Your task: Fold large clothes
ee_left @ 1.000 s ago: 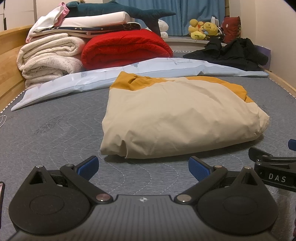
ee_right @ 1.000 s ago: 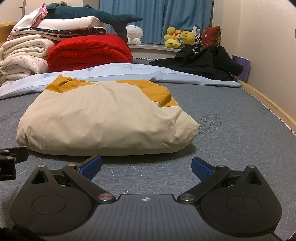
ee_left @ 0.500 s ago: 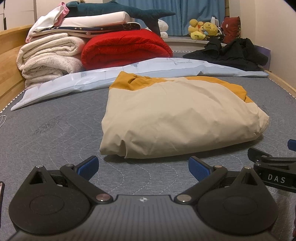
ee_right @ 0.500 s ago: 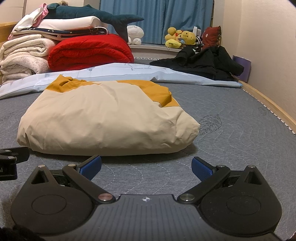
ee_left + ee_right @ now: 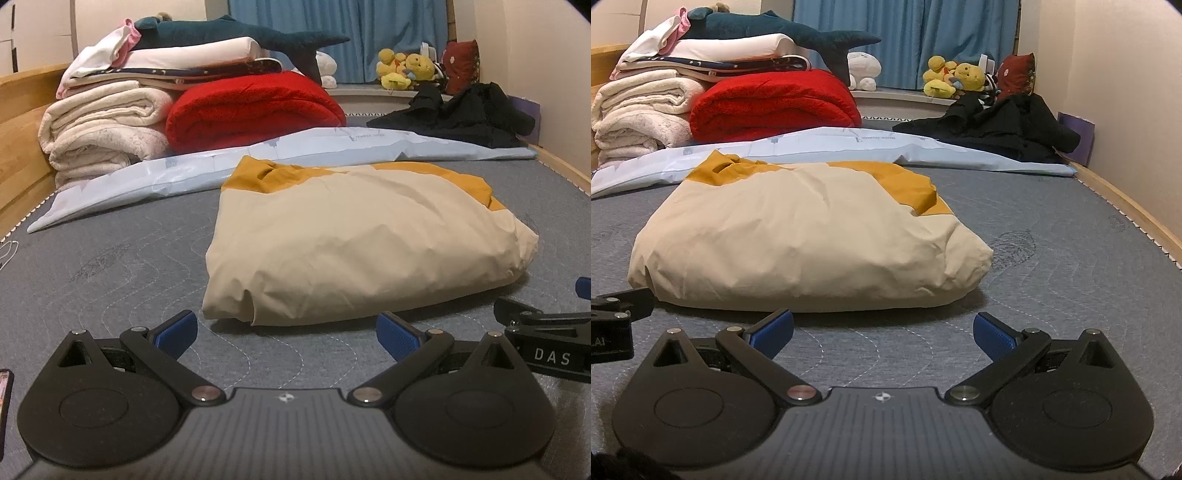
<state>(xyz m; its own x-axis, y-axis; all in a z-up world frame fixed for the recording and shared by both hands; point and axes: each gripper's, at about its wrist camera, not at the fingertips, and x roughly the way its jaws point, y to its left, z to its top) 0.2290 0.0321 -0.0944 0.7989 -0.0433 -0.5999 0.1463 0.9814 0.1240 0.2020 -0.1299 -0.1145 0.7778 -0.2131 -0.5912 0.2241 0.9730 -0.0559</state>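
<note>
The big cream and yellow garment (image 5: 354, 243) lies in the middle of both pictures, on the gray mattress (image 5: 110, 266). It looks folded into a puffy bundle, with the yellow part tucked at the far end. I think it sits there, apart from everything else, so there is room to work on it.

The left gripper (image 5: 286, 332) is at the bottom of the left picture. Its two blue fingertips (image 5: 175, 330) are wide apart and hold nothing. They sit low, just in front of the near edge of the garment, but do not touch it.

The right gripper (image 5: 882, 330) is at the bottom of the right picture. Its tips are wide apart too, and empty. It sits near the bundle's front edge.

Both tongs may be spread like this because the fold looks finished, or to be ready for a new pinch. I cannot tell which.

At the upper left of each picture a stack of folded blankets (image 5: 110, 122) and a red blanket (image 5: 255, 107) are piled out of the way. A black pile of clothes (image 5: 1001, 125) waits at the upper right.
</note>
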